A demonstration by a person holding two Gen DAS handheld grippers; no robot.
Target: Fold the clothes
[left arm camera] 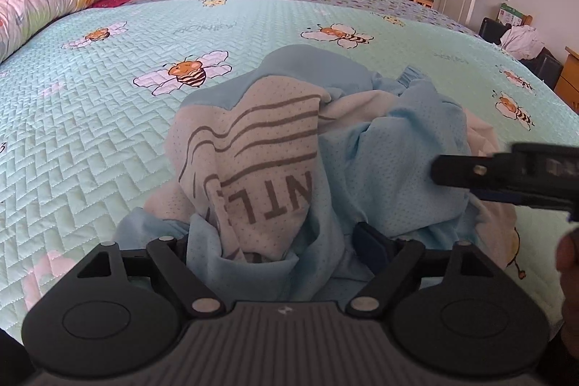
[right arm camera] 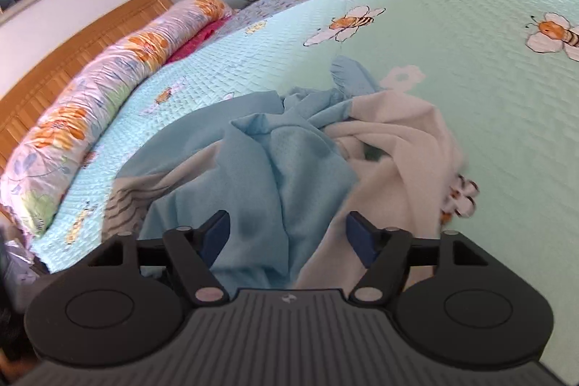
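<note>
Pale blue and white mesh fabric made up the crumpled garment (left arm camera: pixel 275 151), which lay in a loose heap on the bed (left arm camera: pixel 90 132), on a mint-green quilted cover printed with cartoon bees. A white panel with grey stripes and grey letters faced the left wrist camera, humped up above the blue folds. The left gripper (left arm camera: pixel 278 245) stood with its jaws spread wide, released; cloth bunched up between the two fingers, but the pads did not press on it. In the right wrist view the right gripper (right arm camera: pixel 287 237) was likewise released, its blue-padded fingers (right arm camera: pixel 362 237) apart on either side of a blue fold, close over the heap. Seen from the left wrist camera, the right gripper's black body reached in from the right edge, over the blue part of the garment. A rolled floral quilt (right arm camera: pixel 90 118) lay along the wooden headboard (right arm camera: pixel 72 42), well apart from the garment
</note>
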